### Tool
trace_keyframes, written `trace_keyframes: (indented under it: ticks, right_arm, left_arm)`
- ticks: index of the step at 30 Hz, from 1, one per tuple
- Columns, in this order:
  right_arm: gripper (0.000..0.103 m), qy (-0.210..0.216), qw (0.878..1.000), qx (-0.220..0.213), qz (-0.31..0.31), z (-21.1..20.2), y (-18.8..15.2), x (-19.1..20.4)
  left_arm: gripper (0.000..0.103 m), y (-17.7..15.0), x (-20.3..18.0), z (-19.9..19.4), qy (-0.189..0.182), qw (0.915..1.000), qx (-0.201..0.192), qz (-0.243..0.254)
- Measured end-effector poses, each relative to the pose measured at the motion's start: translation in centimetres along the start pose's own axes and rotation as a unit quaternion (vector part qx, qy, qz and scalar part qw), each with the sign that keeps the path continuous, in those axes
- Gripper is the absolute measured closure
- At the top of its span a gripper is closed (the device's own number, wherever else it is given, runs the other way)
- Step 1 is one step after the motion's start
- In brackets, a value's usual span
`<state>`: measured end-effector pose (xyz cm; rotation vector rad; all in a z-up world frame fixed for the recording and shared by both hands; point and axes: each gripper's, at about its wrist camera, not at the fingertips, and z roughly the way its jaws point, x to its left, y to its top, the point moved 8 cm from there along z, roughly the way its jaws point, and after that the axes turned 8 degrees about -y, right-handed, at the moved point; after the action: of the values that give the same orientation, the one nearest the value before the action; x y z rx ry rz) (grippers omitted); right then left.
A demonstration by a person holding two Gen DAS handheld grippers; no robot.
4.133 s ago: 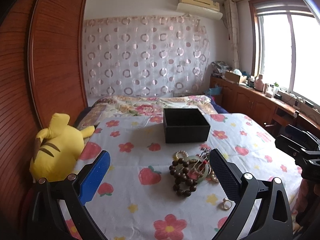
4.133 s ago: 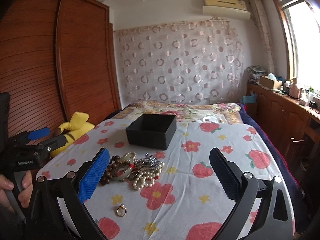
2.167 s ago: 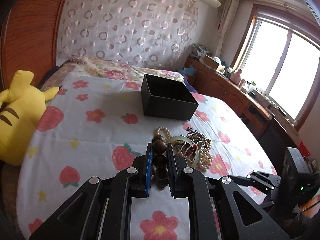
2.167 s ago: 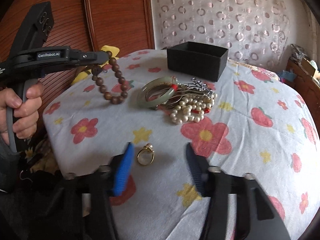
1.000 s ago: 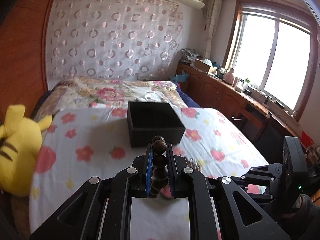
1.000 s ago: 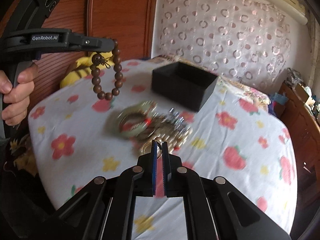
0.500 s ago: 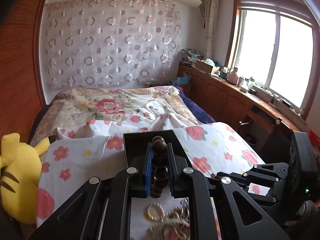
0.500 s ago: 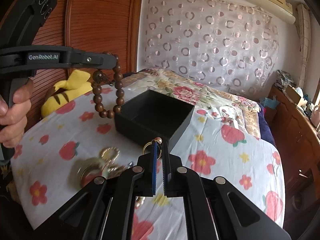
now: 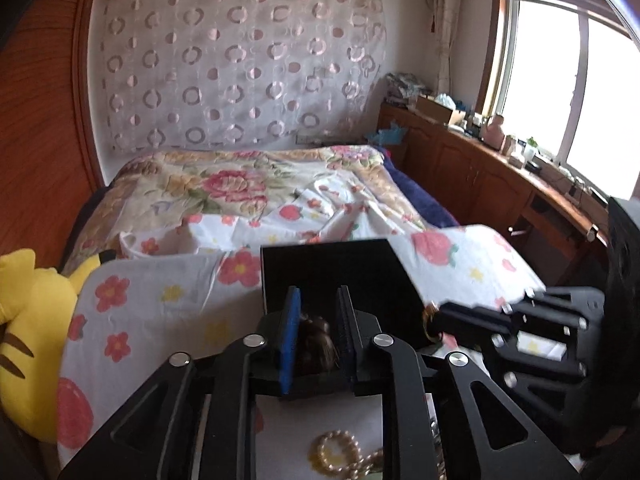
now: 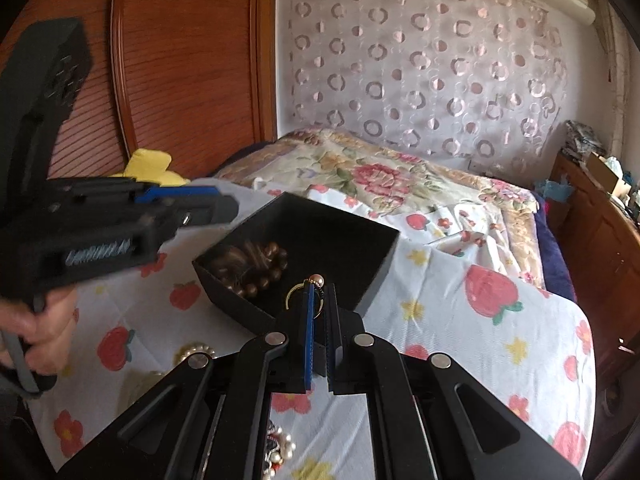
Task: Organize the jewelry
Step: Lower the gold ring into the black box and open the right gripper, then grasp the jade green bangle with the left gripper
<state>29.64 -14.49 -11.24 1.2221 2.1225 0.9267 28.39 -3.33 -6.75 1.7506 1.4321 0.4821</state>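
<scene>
A black open box (image 10: 372, 236) stands on the flowered bedsheet; it also shows in the left wrist view (image 9: 340, 264). The brown wooden bead bracelet (image 10: 252, 264) lies inside the box at its left end, blurred. My left gripper (image 9: 318, 320) is slightly open above the box, with the blurred beads (image 9: 316, 344) seen between its fingers. From the right wrist view the left gripper (image 10: 216, 204) hovers over the box's left edge. My right gripper (image 10: 319, 300) is shut on a gold ring with a pearl (image 10: 310, 286), held over the box's near edge.
A pearl bracelet (image 9: 340, 450) and other jewelry lie on the sheet below the grippers, also partly in the right wrist view (image 10: 194, 350). A yellow plush toy (image 9: 28, 320) sits at the left. A wooden wardrobe (image 10: 180, 60) and a side counter (image 9: 500, 168) flank the bed.
My left gripper has opened a little and the bead bracelet has dropped into the box. Both grippers have moved closer over the box; the right still holds the ring.
</scene>
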Motion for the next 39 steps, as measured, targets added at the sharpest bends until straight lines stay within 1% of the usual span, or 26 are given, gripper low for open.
trace_keyframes:
  ticks: [1,3,4,6,8,9,11,12,13,14,15,17,21,25,28,32,34,36,39]
  right_arm:
    - [0.097,-0.001,1.0,0.005,-0.003,0.5,0.0,0.1]
    - [0.097,-0.003,1.0,0.013,-0.005,1.4,0.0,0.1]
    - [0.097,-0.003,1.0,0.017,-0.004,1.9,0.0,0.1]
    - [0.097,-0.002,1.0,0.023,-0.005,2.4,-0.2,0.3]
    - [0.097,-0.007,1.0,0.028,-0.007,3.0,-0.2,0.4]
    - [0.097,-0.009,1.0,0.029,-0.006,3.1,-0.1,0.3]
    - [0.097,-0.008,1.0,0.029,-0.001,3.3,0.1,0.4]
    - [0.095,-0.008,0.999,0.031,0.001,3.3,0.1,0.3]
    - [0.094,-0.009,0.999,0.031,0.0,3.3,0.1,0.3]
    - [0.085,-0.009,0.999,0.031,-0.001,3.3,0.2,0.3]
    - [0.076,-0.01,1.0,0.028,-0.002,3.1,0.2,0.3]
    - [0.076,-0.011,1.0,0.024,0.002,2.5,0.2,0.1]
    - [0.076,0.003,1.0,0.009,0.027,-0.3,-0.7,-0.5]
    - [0.075,0.009,0.999,-0.002,0.037,-3.7,-3.1,-0.4]
    - [0.067,0.009,0.999,-0.003,0.039,-5.6,-5.2,-0.2]
    - [0.063,0.006,0.999,-0.004,0.045,-7.7,-7.7,0.0]
    - [0.06,0.007,0.999,-0.001,0.047,-8.3,-8.8,0.0]
    - [0.052,0.003,0.999,0.003,0.05,-8.9,-9.9,0.1]
    - [0.048,0.002,0.999,0.007,0.054,-9.5,-11.3,0.3]
  left_arm:
    - [0.082,-0.4,0.0,0.0,0.001,1.0,0.003,0.002]
    - [0.072,-1.0,0.1,-0.3,0.0,1.0,0.001,0.001]
    - [0.064,-1.4,0.2,-0.6,-0.002,1.0,-0.001,-0.001]
    - [0.055,-2.2,0.3,-1.2,-0.002,1.0,-0.003,-0.003]
    - [0.038,-3.1,0.5,-1.8,0.001,1.0,-0.007,0.001]
    - [0.035,-3.4,0.5,-2.0,0.002,1.0,-0.008,0.003]
    - [0.023,-4.3,0.6,-2.6,0.007,0.9999,-0.011,0.009]
    - [0.02,-4.5,0.6,-2.8,0.01,0.9998,-0.013,0.011]
    - [0.016,-4.8,0.6,-3.0,0.011,0.9997,-0.016,0.013]
    - [0.011,-5.2,0.6,-3.4,0.011,0.9997,-0.018,0.015]
    - [0.009,-5.4,0.6,-3.6,0.01,0.9996,-0.02,0.016]
    - [0.008,-5.9,0.5,-4.0,0.005,0.9997,-0.02,0.015]
    - [0.008,-7.7,-0.2,-4.7,-0.019,0.9998,-0.009,0.007]
    - [0.008,-9.4,-1.2,-5.0,-0.026,0.9995,0.005,0.016]
    - [0.008,-10.7,-2.0,-5.3,-0.031,0.9991,0.017,0.023]
    - [0.008,-12.0,-3.0,-5.4,-0.038,0.9983,0.035,0.028]
    - [0.008,-12.4,-3.4,-5.3,-0.042,0.9979,0.041,0.029]
    - [0.008,-12.9,-3.9,-5.3,-0.045,0.9972,0.05,0.033]
    - [0.008,-13.4,-4.7,-4.9,-0.049,0.9957,0.067,0.041]
